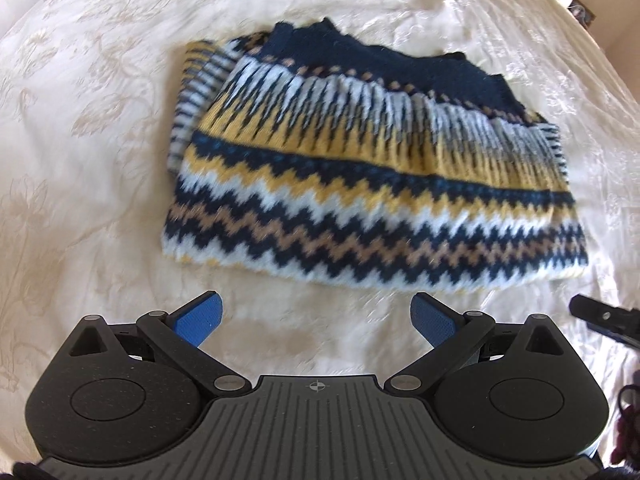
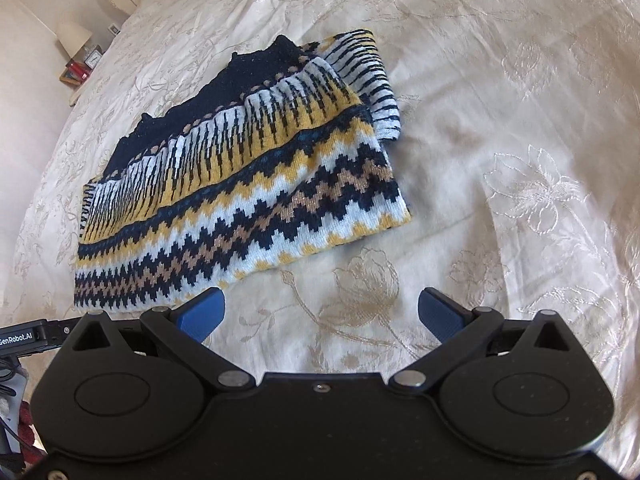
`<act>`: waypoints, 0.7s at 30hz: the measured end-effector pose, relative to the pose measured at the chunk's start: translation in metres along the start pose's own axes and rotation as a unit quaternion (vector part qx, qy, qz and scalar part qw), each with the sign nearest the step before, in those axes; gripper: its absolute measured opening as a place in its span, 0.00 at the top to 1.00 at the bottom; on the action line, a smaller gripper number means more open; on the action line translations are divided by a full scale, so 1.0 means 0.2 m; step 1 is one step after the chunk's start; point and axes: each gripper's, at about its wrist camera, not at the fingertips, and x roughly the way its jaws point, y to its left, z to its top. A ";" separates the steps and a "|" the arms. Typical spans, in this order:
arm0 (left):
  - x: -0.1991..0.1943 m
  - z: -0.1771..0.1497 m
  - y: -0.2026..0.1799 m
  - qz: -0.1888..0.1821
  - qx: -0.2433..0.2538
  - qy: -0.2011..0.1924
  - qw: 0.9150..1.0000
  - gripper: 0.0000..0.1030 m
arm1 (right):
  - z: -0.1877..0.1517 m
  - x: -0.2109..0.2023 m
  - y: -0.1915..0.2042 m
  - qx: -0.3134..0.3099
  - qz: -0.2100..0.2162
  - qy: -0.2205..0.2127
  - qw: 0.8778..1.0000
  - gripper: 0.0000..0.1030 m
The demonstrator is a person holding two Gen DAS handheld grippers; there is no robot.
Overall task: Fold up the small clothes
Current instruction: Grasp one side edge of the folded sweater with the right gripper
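Two hand-held black tongs hover over a bed, each tipped with blue ribbed pads. The left gripper [image 1: 318, 316] has its two fingers spread wide apart with nothing between them, only bare bedspread below the gap. The right gripper [image 2: 322, 312] is likewise splayed wide and pinches nothing; through its gap shows an embroidered flower on the cloth. Just ahead of both sets of fingers, apart from the pads and not touched by either, lies a knitted sweater [image 1: 360, 168], folded into a rough rectangle and lying flat. From the left tongs it sits straight ahead and slightly to the right; from the right tongs it sits ahead and to the left, its near corner close beside the left-hand pad [image 2: 202, 316]. The knit is banded: zigzags of navy, pale blue, tan and mustard yellow along the edge nearest the tongs, then a band of vertical dashes in white, navy and yellow, then plain navy at the far edge. A striped fold, perhaps a sleeve, peeks out along one side. Beneath everything spreads a cream bedspread [image 2: 520, 140] with a raised floral pattern, creased in places. At the far right of the left tongs' view the black tip of the other tool [image 1: 600, 316] pokes in. Far off to the left of the right tongs stands a bedside lamp [image 2: 74, 38] with small items around it, too small to make out.
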 end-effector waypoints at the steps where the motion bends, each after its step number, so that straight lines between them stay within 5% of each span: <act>1: 0.00 0.02 -0.02 0.000 0.001 -0.002 1.000 0.01 | 0.01 0.00 -0.01 0.003 0.003 0.000 1.000 0.01; 11: 0.08 0.28 -0.19 0.002 0.019 -0.025 0.999 0.01 | 0.14 0.05 -0.15 0.035 0.031 0.004 0.999 0.01; 21: 0.35 0.51 -0.23 0.046 0.042 -0.015 0.998 0.01 | 0.36 0.14 -0.24 0.044 0.087 0.002 0.995 0.01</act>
